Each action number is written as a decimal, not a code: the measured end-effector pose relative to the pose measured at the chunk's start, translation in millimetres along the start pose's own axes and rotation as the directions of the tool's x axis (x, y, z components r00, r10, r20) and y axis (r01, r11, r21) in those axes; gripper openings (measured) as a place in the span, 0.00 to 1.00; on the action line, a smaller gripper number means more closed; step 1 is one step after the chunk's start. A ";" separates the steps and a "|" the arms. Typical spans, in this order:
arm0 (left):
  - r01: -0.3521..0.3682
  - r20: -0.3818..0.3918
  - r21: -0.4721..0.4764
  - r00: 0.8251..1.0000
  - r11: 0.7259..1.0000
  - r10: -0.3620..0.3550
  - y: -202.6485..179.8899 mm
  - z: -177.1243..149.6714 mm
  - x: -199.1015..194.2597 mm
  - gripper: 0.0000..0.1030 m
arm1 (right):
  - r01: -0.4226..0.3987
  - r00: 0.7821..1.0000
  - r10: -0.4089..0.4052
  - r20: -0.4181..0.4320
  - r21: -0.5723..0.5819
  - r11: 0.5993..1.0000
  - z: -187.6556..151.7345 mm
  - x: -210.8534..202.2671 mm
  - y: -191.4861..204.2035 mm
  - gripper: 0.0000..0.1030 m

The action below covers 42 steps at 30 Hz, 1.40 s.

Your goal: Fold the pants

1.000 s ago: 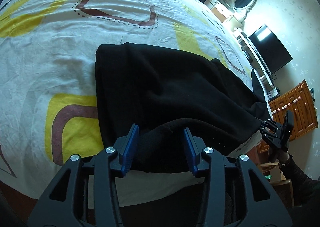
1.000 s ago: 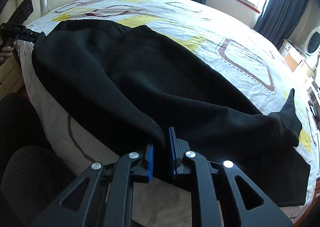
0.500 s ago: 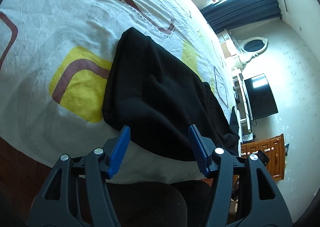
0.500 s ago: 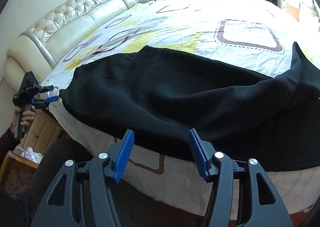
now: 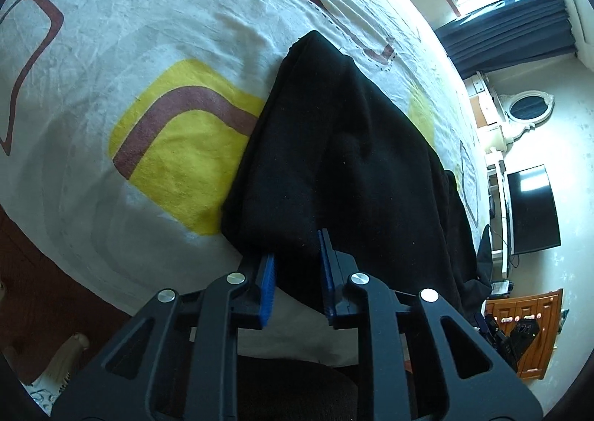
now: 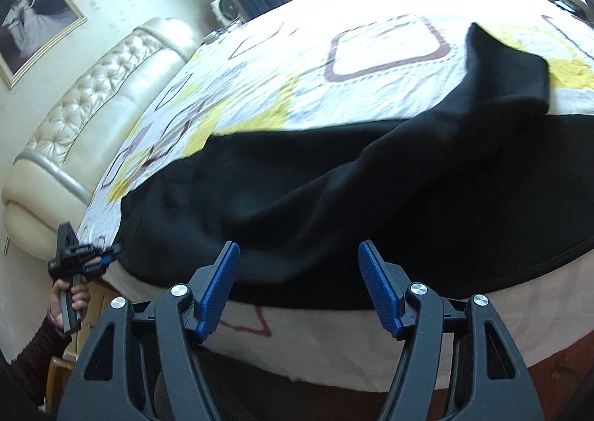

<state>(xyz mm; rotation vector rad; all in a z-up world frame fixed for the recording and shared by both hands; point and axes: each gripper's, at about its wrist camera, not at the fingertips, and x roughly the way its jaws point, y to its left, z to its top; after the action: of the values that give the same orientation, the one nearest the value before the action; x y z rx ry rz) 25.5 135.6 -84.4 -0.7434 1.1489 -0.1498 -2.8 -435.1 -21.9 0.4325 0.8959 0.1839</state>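
Observation:
Black pants (image 5: 356, 168) lie along the near edge of a bed with a white, yellow and brown patterned sheet (image 5: 130, 49). My left gripper (image 5: 297, 272) is shut on the near corner of the pants at their left end. In the right wrist view the pants (image 6: 334, 191) stretch across the bed edge, one leg end turned up at the far right. My right gripper (image 6: 297, 283) is open and empty, just in front of the pants' near edge. The left gripper also shows there (image 6: 107, 254), at the pants' left end.
A cream tufted headboard (image 6: 85, 116) stands at the left. A TV (image 5: 531, 209), a wooden dresser (image 5: 527, 328) and an oval mirror (image 5: 527, 109) stand past the bed's right end. Dark curtains (image 5: 512, 31) hang by the window. Wooden floor lies below the bed edge.
My left gripper opened, moved left and has now shut on the pants' corner. My right gripper let go of the pants' edge, opened wide and backed away.

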 end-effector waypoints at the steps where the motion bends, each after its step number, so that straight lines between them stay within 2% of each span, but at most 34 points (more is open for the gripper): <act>1: 0.004 0.002 -0.004 1.000 1.000 -0.004 0.0 0.1 -0.6 0.20 | 0.028 0.999 -0.029 0.035 0.026 0.999 10.7 -7.5 -9.3 0.64; 3: -0.009 0.014 0.013 1.000 1.000 0.008 -4.1 -1.8 -3.7 0.21 | 0.091 0.990 -0.100 0.100 0.090 0.992 36.8 -21.4 -29.9 0.64; 5: -0.040 0.046 0.046 0.998 0.998 0.038 -10.1 -4.7 -11.1 0.21 | 0.174 0.973 -0.194 0.125 0.157 0.972 66.3 -26.3 -51.0 0.65; 8: -0.118 0.113 0.106 0.988 0.987 0.106 -26.5 -5.1 -21.3 0.34 | 0.251 0.955 -0.276 0.109 0.199 0.947 114.0 -11.9 -71.8 0.66; 9: -0.132 0.144 0.117 0.983 0.984 0.115 -32.1 -4.0 -26.1 0.44 | 0.284 0.947 -0.307 0.097 0.197 0.938 131.0 -1.7 -75.4 0.68; 10: -0.127 0.169 0.122 0.980 0.984 0.106 -36.7 -2.5 -31.1 0.53 | 0.323 0.936 -0.343 0.082 0.190 0.927 147.9 10.4 -78.6 0.70; 12: -0.124 0.215 0.120 0.972 0.985 0.096 -42.2 1.4 -41.0 0.67 | 0.408 0.906 -0.421 0.043 0.177 0.896 176.4 36.0 -88.2 0.71; 14: -0.128 0.243 0.125 0.965 0.984 0.094 -47.5 6.5 -45.0 0.72 | 0.497 0.865 -0.501 -0.029 0.187 0.847 198.7 65.8 -103.6 0.72; 16: -0.139 0.237 0.131 0.966 0.982 0.105 -48.1 11.0 -42.2 0.74 | 0.536 0.844 -0.524 -0.113 0.212 0.817 211.2 91.7 -126.2 0.71; 18: -0.156 0.223 0.119 0.967 0.981 0.127 -44.7 12.1 -35.9 0.74 | 0.581 0.813 -0.551 -0.187 0.213 0.786 214.5 113.9 -141.3 0.71; 19: -0.157 0.207 0.109 0.969 0.981 0.132 -42.9 12.8 -30.6 0.74 | 0.599 0.799 -0.564 -0.208 0.206 0.774 213.8 120.0 -148.3 0.68; 20: -0.158 0.190 0.097 0.972 0.983 0.138 -41.0 12.8 -25.0 0.74 | 0.615 0.788 -0.578 -0.213 0.202 0.762 212.3 121.5 -152.5 0.50; 21: -0.157 0.175 0.081 0.975 0.984 0.141 -38.4 12.9 -20.2 0.74 | 0.625 0.779 -0.592 -0.206 0.195 0.756 211.2 119.0 -154.7 0.41; 22: -0.154 0.165 0.065 0.976 0.986 0.142 -35.7 12.4 -16.4 0.74 | 0.614 0.789 -0.585 -0.189 0.192 0.766 210.6 114.9 -155.5 0.34; 23: -0.152 0.159 0.052 0.977 0.987 0.142 -34.2 12.8 -13.8 0.74 | 0.586 0.810 -0.562 -0.165 0.194 0.787 208.4 106.5 -156.3 0.21; 24: -0.153 0.158 0.043 0.977 0.987 0.144 -33.9 13.1 -11.8 0.76 | 0.552 0.834 -0.535 -0.135 0.204 0.808 205.7 94.8 -155.4 0.14; 26: -0.153 0.167 0.039 0.975 0.987 0.145 -36.6 12.8 -10.6 0.78 | 0.462 0.884 -0.466 -0.041 0.234 0.856 198.8 61.0 -149.9 0.14; 28: -0.159 0.180 0.051 0.973 0.986 0.148 -41.8 11.6 -11.2 0.79 | 0.375 0.913 -0.403 0.060 0.264 0.889 176.9 16.3 -150.5 0.13; 30: -0.172 0.197 0.071 0.968 0.983 0.155 -46.5 9.4 -13.0 0.80 | 0.326 0.916 -0.378 0.137 0.300 0.897 153.8 -23.8 -160.2 0.13; 32: -0.180 0.203 0.080 0.966 0.980 0.161 -48.5 7.4 -13.3 0.80 | 0.316 0.906 -0.391 0.165 0.351 0.882 120.3 -56.9 -182.0 0.13; 35: -0.190 0.198 0.069 0.965 0.979 0.173 -47.9 6.7 -9.6 0.80 | 0.272 0.925 -0.358 0.131 0.432 0.860 85.0 -73.3 -215.5 0.13; 37: -0.197 0.201 0.058 0.963 0.979 0.182 -48.3 7.3 -7.8 0.80 | 0.314 0.917 -0.388 0.094 0.431 0.846 83.6 -72.6 -218.0 0.14; 38: -0.200 0.203 0.054 0.961 0.978 0.185 -49.0 7.8 -7.8 0.80 | 0.304 0.923 -0.373 0.091 0.420 0.855 89.2 -69.2 -214.5 0.20; 39: -0.195 0.207 0.053 0.962 0.979 0.181 -50.1 8.3 -8.3 0.80 | 0.293 0.932 -0.353 0.079 0.408 0.865 98.3 -61.2 -210.0 0.34; 40: -0.179 0.208 0.051 0.964 0.982 0.165 -51.6 9.1 -8.5 0.80 | 0.294 0.938 -0.343 0.056 0.395 0.870 108.6 -50.5 -202.4 0.42; 41: -0.169 0.209 0.049 0.965 0.984 0.156 -52.7 9.0 -9.1 0.80 | 0.311 0.936 -0.351 0.039 0.376 0.873 122.4 -37.7 -194.0 0.55; 42: -0.164 0.211 0.048 0.966 0.985 0.151 -54.2 8.6 -9.6 0.81 | 0.329 0.933 -0.360 0.028 0.343 0.880 137.1 -23.8 -182.5 0.64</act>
<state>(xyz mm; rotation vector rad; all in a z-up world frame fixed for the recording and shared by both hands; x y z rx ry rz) 42.8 103.1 -42.5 -0.5924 0.9948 0.0238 86.2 -646.3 -10.0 0.5820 0.9017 -0.3212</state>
